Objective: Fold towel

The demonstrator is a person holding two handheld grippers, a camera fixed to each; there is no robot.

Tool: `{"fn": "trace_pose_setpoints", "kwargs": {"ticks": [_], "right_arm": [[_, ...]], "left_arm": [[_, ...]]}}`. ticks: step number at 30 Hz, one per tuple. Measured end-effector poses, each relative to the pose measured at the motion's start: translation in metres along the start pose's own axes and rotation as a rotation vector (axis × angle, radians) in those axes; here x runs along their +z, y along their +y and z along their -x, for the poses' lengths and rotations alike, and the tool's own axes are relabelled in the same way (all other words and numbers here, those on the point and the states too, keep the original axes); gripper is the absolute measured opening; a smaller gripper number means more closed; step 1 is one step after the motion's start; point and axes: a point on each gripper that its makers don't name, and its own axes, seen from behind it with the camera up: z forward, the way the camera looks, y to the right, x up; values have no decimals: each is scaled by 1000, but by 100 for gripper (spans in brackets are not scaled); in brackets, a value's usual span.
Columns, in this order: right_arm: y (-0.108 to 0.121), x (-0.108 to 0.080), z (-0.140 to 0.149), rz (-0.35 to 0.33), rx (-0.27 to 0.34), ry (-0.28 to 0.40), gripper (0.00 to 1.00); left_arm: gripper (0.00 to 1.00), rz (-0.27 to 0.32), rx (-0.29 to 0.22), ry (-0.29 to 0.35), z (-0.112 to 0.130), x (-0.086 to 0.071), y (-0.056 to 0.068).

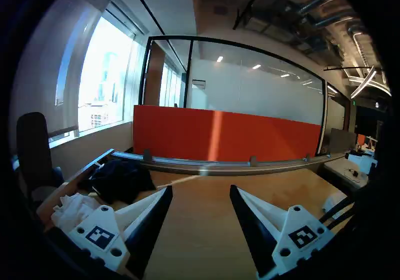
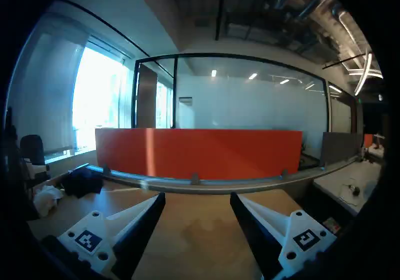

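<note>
My left gripper [image 1: 201, 194] hangs open over the wooden desk [image 1: 210, 220], nothing between its white and black fingers. At the far left of the desk lies a dark cloth [image 1: 120, 180], and in front of it a crumpled white cloth [image 1: 72, 210]; both are well left of the fingers. My right gripper [image 2: 197, 200] is open too, over the same wooden desk [image 2: 200, 235] with nothing in it. In the right gripper view the dark cloth [image 2: 82, 181] and the white cloth [image 2: 46, 197] sit far to the left.
An orange divider panel [image 1: 225, 135] on a grey rail closes off the desk's far edge. A black chair [image 1: 32, 150] stands at the left by the windows. A white desk [image 2: 350, 185] with small items lies to the right.
</note>
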Motion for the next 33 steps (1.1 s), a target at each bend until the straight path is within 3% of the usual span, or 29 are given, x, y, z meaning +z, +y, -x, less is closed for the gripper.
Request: {"fn": "trace_pose_setpoints", "kwargs": {"ticks": [9,20,26,33], "right_arm": [[-12,0,-10,2,-1,-11,100],[-37,-3,-12,-34,0,-9,100],[-53,-3,-11,-64,34,-21,100],[-56,-3,-18,-58,92,7,100]], "left_arm": [[84,3,14,-5,0,0,-2],[84,-15,117,5,20,4,-13],[84,-31,135,15,44,10,-19],[84,-53,164,51,62,12,-29]]}}
